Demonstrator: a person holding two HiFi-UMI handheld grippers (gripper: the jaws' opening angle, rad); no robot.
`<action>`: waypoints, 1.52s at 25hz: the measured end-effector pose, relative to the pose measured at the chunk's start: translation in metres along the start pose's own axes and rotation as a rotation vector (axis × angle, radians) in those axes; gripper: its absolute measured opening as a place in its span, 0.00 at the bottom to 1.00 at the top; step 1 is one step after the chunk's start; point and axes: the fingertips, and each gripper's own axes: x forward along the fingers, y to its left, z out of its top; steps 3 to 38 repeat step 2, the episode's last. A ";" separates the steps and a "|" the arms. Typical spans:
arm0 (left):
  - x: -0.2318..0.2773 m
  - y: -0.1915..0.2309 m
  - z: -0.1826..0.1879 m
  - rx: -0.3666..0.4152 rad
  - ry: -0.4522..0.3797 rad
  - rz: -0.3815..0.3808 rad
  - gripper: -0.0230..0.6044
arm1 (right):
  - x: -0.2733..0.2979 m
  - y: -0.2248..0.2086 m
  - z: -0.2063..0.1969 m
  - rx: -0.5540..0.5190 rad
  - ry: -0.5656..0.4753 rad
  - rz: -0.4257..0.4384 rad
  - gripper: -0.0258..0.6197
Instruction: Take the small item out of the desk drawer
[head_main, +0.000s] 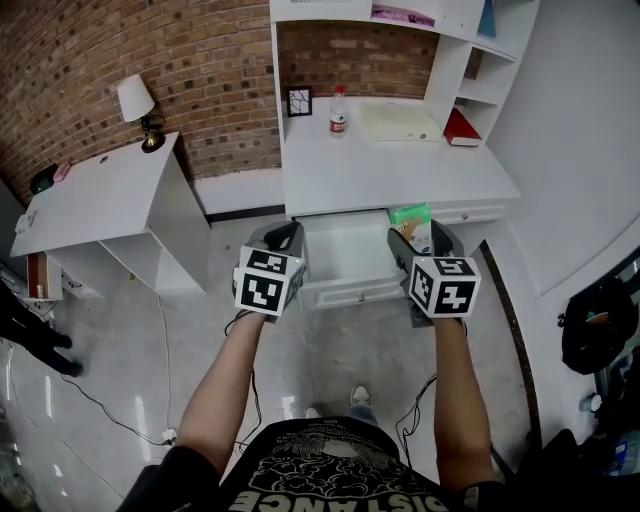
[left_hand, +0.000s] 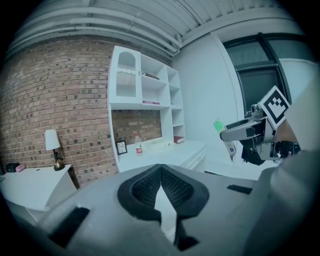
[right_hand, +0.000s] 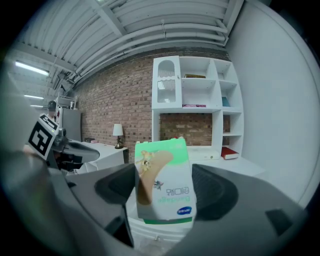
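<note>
Box (right_hand: 163, 182) front: right gripper view only

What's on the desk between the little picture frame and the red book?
In the head view, a small bottle with a red label and a flat pale pad sit between the picture frame and the red book.

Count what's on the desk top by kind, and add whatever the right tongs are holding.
Bottle: 1
Picture frame: 1
Red book: 1
Flat cream pad: 1
Green-and-white packet, in the right tongs: 1
Total: 5
</note>
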 end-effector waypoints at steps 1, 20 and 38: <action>-0.001 0.002 -0.001 0.001 0.000 0.000 0.04 | 0.000 0.002 -0.001 0.000 0.000 -0.001 0.59; -0.002 0.003 -0.003 0.003 -0.001 -0.001 0.04 | 0.001 0.004 -0.002 -0.001 -0.001 -0.002 0.59; -0.002 0.003 -0.003 0.003 -0.001 -0.001 0.04 | 0.001 0.004 -0.002 -0.001 -0.001 -0.002 0.59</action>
